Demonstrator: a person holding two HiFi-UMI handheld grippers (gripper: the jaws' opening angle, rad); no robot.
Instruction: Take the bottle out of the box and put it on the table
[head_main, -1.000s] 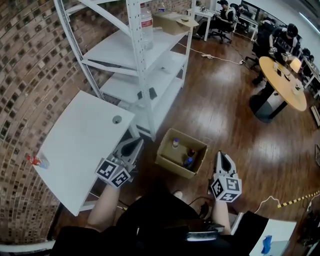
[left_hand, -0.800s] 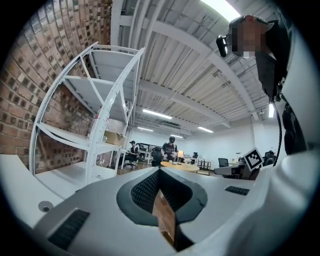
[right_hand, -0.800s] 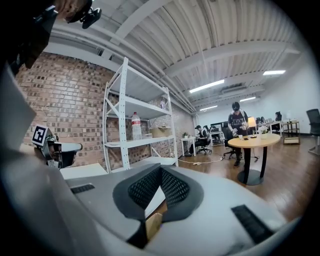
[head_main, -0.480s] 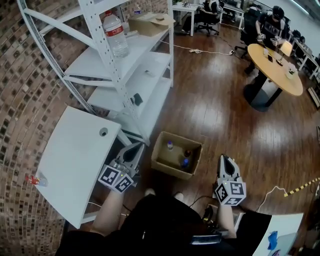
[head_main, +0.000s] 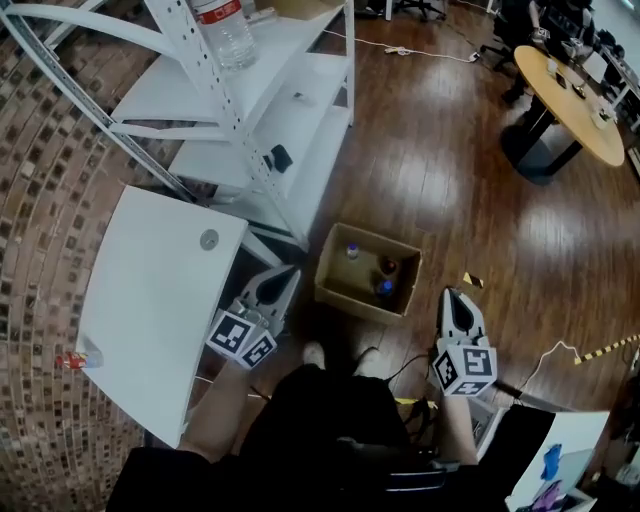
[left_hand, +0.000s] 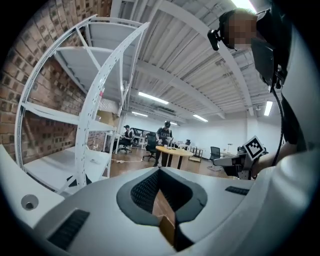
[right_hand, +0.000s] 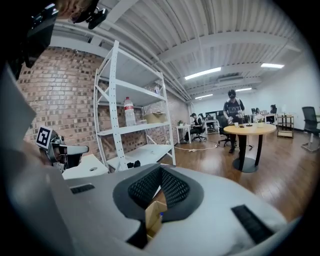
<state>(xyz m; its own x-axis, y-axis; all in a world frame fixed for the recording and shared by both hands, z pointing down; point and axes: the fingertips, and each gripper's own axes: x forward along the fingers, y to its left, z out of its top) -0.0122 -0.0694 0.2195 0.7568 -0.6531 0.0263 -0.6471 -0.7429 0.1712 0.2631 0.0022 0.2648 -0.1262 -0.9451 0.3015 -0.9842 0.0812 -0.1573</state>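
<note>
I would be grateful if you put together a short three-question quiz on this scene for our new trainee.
1. True or false: the cardboard box stands on the white table.
2. How many bottles show inside the box? A: one. B: three. C: six.
3. Fill in: the jaws of the right hand-held gripper are ___.
Key: 1 false, it stands on the wooden floor beside the table; 2 B; 3 shut, with nothing held.
</note>
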